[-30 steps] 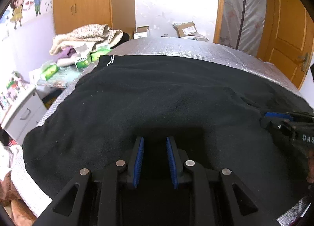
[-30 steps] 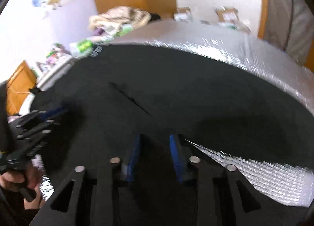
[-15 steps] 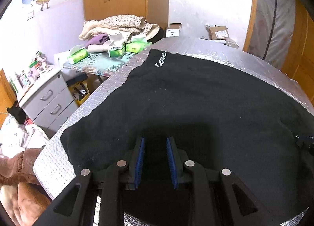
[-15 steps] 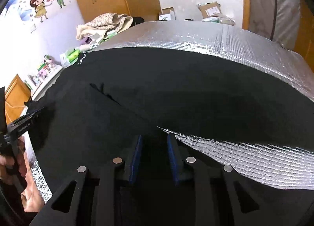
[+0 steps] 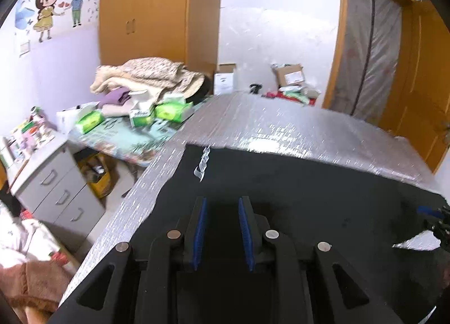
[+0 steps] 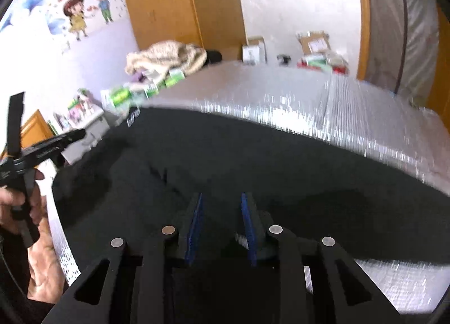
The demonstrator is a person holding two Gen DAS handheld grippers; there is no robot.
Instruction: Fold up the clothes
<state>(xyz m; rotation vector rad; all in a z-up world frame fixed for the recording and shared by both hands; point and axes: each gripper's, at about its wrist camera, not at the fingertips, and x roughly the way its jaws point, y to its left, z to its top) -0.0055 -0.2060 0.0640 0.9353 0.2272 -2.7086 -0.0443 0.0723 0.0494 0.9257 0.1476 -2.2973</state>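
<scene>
Far side: bare silver foil-covered table (image 5: pixel 295 127) beyond the black garment (image 5: pixel 281 183), open to pass | Left edge: side table crowded with tissue packs (image 5: pixel 173 111) and folded blankets (image 5: pixel 149 76) | Below: grey drawer cabinet (image 5: pixel 56 186) | Far end: cardboard boxes (image 5: pixel 289 76)

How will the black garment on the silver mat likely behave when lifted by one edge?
The black garment is probably floppy: it lies creased and folded over itself. It looks thick and fleecy, so fairly heavy. It may slide on the shiny silver mat.
</scene>
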